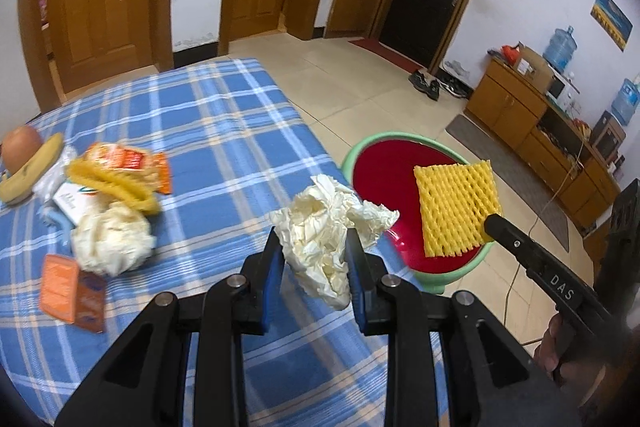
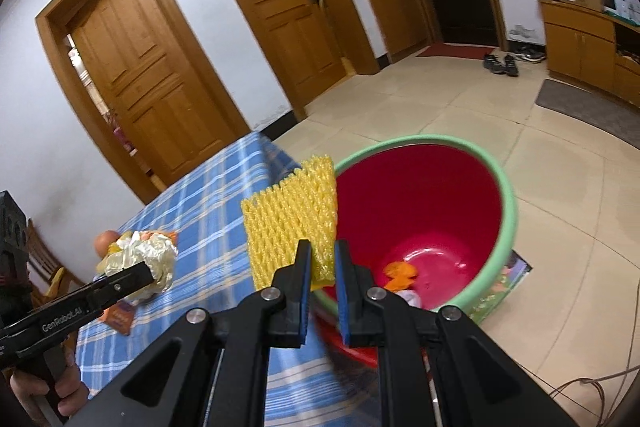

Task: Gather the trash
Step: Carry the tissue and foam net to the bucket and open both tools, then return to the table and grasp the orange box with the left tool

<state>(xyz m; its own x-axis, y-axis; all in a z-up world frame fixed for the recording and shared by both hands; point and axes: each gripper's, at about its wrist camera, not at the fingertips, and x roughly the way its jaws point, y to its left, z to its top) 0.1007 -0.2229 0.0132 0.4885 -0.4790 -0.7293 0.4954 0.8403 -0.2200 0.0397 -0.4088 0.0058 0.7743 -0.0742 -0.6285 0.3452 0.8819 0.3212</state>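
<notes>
Right wrist: right gripper (image 2: 323,259) holds foam net (image 2: 288,215) beside bin (image 2: 506,195)

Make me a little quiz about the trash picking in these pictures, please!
1. True or false: the left gripper holds a crumpled paper between its jaws.
2. What does the right gripper hold? A) a banana B) a yellow foam net C) a shoe
3. Fill in: the bucket beside the table is red inside with a ____ rim.

Key:
1. True.
2. B; the net hangs over the bucket's edge.
3. Green.
</notes>
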